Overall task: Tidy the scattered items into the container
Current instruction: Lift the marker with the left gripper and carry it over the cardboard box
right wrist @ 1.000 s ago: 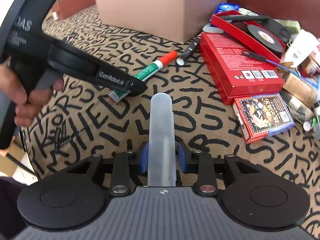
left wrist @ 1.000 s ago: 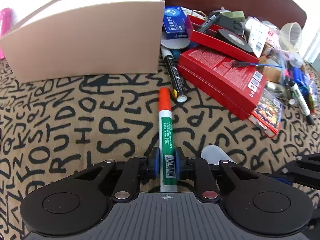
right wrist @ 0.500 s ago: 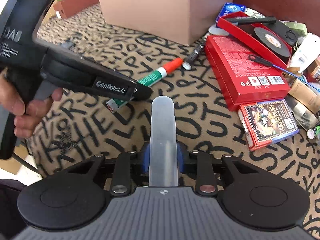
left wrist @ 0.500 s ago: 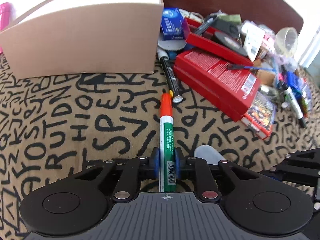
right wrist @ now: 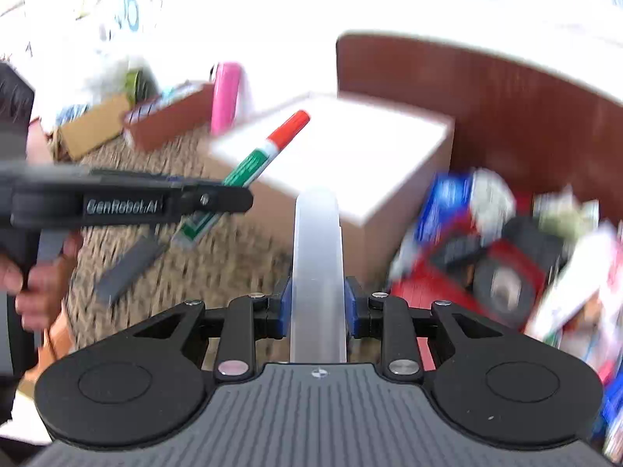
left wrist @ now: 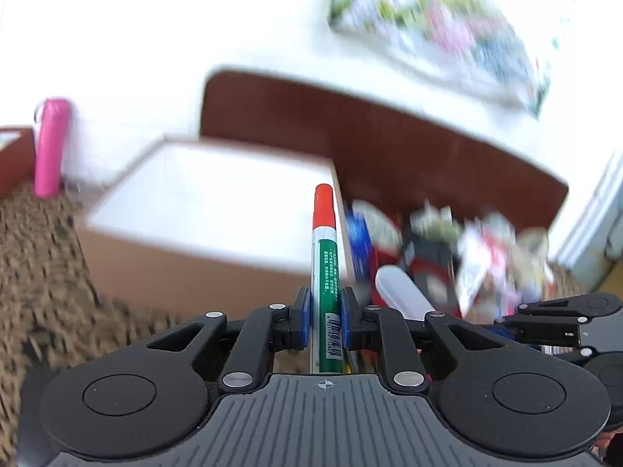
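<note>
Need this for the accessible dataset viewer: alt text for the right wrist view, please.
The right gripper clamps a translucent white tube pointing toward an open beige box. At left, the left gripper carries a green marker with an orange cap over the box's near corner; blurred clutter, including a red case, lies right.

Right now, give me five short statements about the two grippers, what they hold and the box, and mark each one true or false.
1. The left gripper is shut on a green marker with an orange-red cap. True.
2. The right gripper has nothing between its jaws. False: they clamp a translucent white tube.
3. The pale cardboard box is open at the top. True.
4. The marker's cap points back toward the left wrist camera. False: it points away, toward the box.
5. The pink bottle lies inside the box. False: it stands upright beyond it, outside.
</note>
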Tool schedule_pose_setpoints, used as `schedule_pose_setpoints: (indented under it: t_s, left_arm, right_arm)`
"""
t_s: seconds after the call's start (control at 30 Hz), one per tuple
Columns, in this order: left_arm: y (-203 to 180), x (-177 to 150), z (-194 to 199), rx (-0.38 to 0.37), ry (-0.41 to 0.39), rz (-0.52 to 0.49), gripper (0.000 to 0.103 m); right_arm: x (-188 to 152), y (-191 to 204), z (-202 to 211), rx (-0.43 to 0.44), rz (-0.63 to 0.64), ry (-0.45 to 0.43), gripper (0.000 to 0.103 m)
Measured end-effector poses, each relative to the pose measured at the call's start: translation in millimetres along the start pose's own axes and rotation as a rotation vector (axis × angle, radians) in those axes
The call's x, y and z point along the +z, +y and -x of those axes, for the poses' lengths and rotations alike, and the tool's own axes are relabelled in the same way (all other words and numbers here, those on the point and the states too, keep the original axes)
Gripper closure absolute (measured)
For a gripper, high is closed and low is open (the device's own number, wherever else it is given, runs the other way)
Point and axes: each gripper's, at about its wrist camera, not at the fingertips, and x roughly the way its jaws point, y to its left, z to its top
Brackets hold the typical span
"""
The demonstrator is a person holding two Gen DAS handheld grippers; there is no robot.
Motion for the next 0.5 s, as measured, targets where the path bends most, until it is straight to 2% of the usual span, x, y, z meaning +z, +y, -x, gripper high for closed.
schedule_pose_setpoints:
  t_s: [0.13,0.23,0.37,0.5]
  left_arm:
    - [9.6,43.5,-26.1,0.005,-0.015,0.035,0.091]
    - [20.4,58.3,-59.2,0.030,-0.002,0.066,0.091]
    - [45.6,62.2,-102.1,0.052,0.034,0.119,0.091]
    - [68.1,55.5,-130.4,0.047,0.076,0.159,0.091]
  right_arm:
    - [53.8,-5.8,-27.7,-0.039,-0.010,-0.061,0.072]
    - [75.3,-13.5,-65.9,-0.108,-0.020,-0.080,0.072]
    - [79.3,-31.4,-119.6,-0.116,-0.070,-0.051,0.072]
    - [77.2,-38.9,-153.5,-0.095,-0.091,-0.005,0.072]
